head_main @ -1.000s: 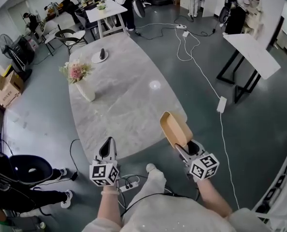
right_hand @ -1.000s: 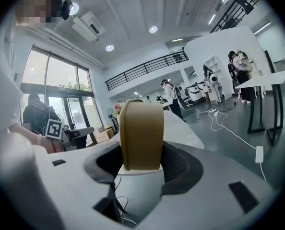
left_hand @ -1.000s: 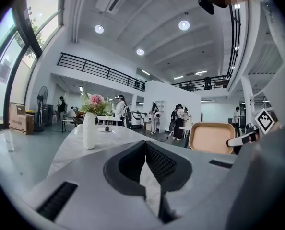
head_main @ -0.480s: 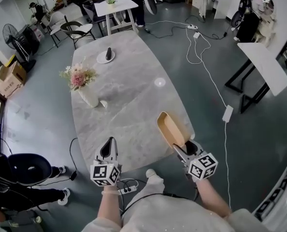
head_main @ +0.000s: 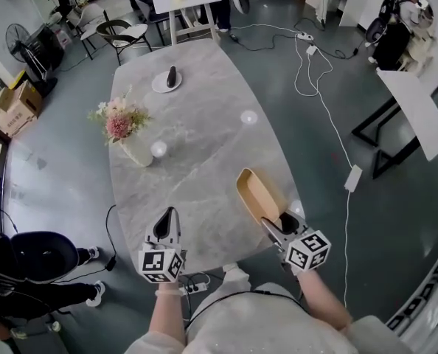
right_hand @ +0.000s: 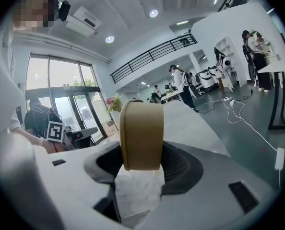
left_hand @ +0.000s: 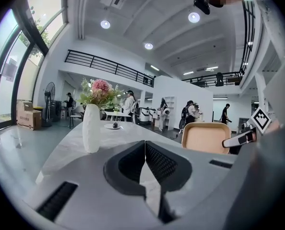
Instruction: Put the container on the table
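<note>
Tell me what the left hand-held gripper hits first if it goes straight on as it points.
Probably the table top: the left hand-held gripper tilts slightly down over it. The vase stands left of that line, though depth is hard to judge.

Steep overhead, two low; shared table (head_main: 204, 146)

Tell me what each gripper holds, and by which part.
Right gripper: the container, clamped at its near end, a jaw on each side. Left gripper: nothing; its jaws are together.
</note>
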